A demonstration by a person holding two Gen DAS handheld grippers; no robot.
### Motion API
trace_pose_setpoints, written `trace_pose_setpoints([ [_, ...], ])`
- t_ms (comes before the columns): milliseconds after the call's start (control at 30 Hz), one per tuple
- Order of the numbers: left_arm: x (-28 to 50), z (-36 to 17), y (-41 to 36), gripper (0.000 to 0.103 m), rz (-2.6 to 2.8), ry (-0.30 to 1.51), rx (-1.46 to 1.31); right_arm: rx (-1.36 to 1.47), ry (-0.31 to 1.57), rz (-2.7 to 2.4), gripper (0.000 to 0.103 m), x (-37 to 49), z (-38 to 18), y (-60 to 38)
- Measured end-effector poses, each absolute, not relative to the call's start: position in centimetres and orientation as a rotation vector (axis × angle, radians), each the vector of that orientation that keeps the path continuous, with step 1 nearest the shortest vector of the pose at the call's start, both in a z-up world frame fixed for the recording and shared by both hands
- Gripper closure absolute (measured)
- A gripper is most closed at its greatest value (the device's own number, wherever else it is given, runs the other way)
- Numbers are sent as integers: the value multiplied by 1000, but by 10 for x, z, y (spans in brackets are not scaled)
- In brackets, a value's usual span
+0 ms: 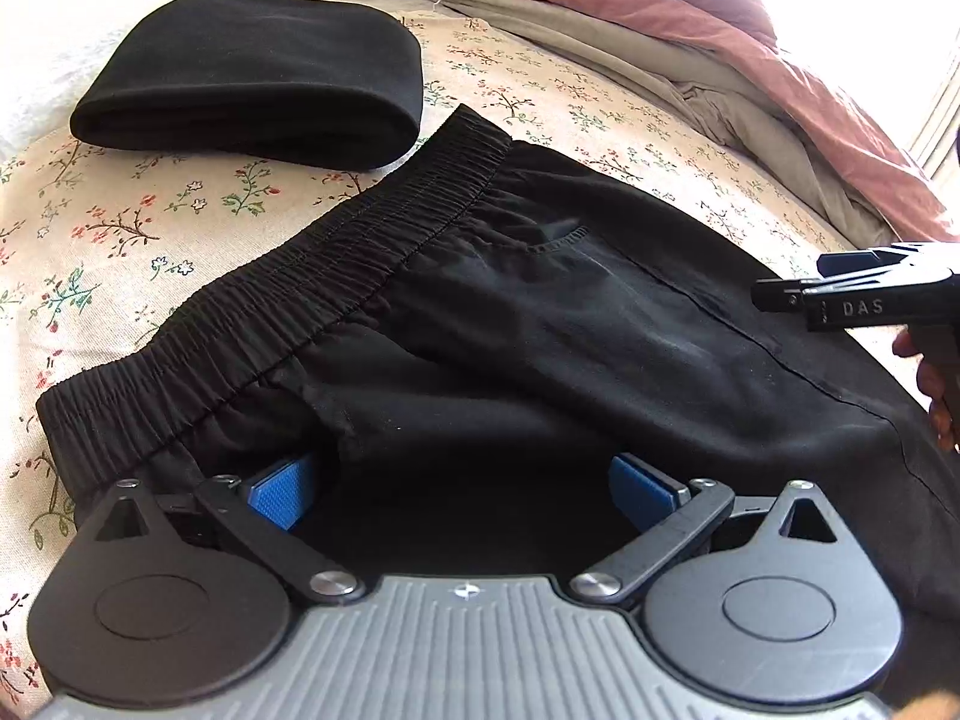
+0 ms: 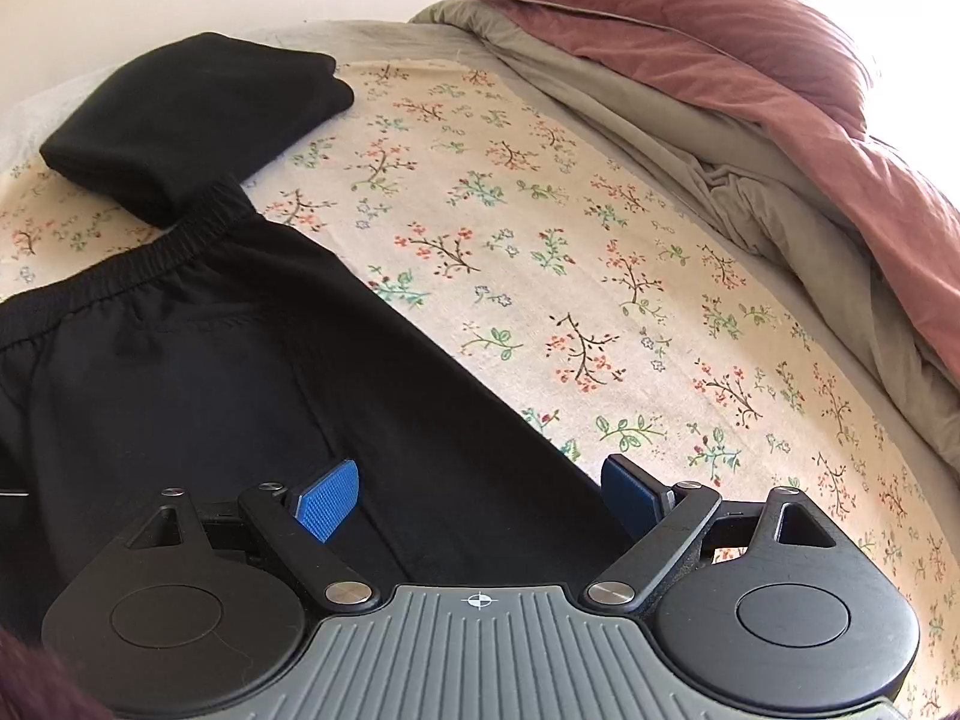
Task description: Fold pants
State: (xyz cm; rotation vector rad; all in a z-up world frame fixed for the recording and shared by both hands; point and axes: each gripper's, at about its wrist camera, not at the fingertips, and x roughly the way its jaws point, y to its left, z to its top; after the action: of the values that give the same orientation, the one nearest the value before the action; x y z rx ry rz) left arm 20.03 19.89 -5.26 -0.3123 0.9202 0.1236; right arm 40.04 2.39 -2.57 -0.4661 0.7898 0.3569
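Pants [image 1: 540,324] lie beside a folded black garment [image 1: 252,84]; both hand-held grippers [image 1: 462,486] [image 2: 480,498] spread, empty.

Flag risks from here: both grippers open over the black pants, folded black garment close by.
1. The pants are black on black, so layers are hard to tell apart; the left gripper could pinch one layer only.
2. The waistband lies close to the folded garment; a drag may knock it.
3. The right gripper straddles the pants' edge and may catch the floral sheet too.
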Motion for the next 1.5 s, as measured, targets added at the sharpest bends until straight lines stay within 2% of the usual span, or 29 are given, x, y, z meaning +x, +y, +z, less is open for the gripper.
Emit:
trace_pose_setpoints([
  [167, 202, -54, 197, 0, 126, 926, -277, -406, 841, 341, 16, 436, -38, 14],
  [267, 201, -55, 196, 0, 130, 927, -272, -399, 860, 370, 28, 444, -44, 11],
  [367, 201, -55, 196, 0, 133, 928, -268, -352, 889, 402, 49, 450, -48, 9],
  [433, 201, -55, 196, 0, 134, 929, -266, -316, 899, 417, 86, 451, -46, 8],
  [500, 202, -55, 196, 0, 133, 931, -267, -330, 907, 421, 99, 448, -44, 13],
  [533, 202, -55, 196, 0, 133, 932, -268, -355, 902, 420, 101, 444, -41, 16],
  [800, 200, -51, 208, 0, 112, 930, -313, -450, 780, 389, 103, 388, 13, 35],
  [1067, 180, -34, 227, 0, 77, 860, -344, -489, 694, 392, 103, 293, 60, 68],
  [1300, 157, -25, 254, 0, 16, 789, -411, -478, 678, 425, 103, 212, 50, 95],
  [1500, 143, -32, 277, 12, -95, 760, -529, -454, 729, 453, 103, 161, 3, 113],
])
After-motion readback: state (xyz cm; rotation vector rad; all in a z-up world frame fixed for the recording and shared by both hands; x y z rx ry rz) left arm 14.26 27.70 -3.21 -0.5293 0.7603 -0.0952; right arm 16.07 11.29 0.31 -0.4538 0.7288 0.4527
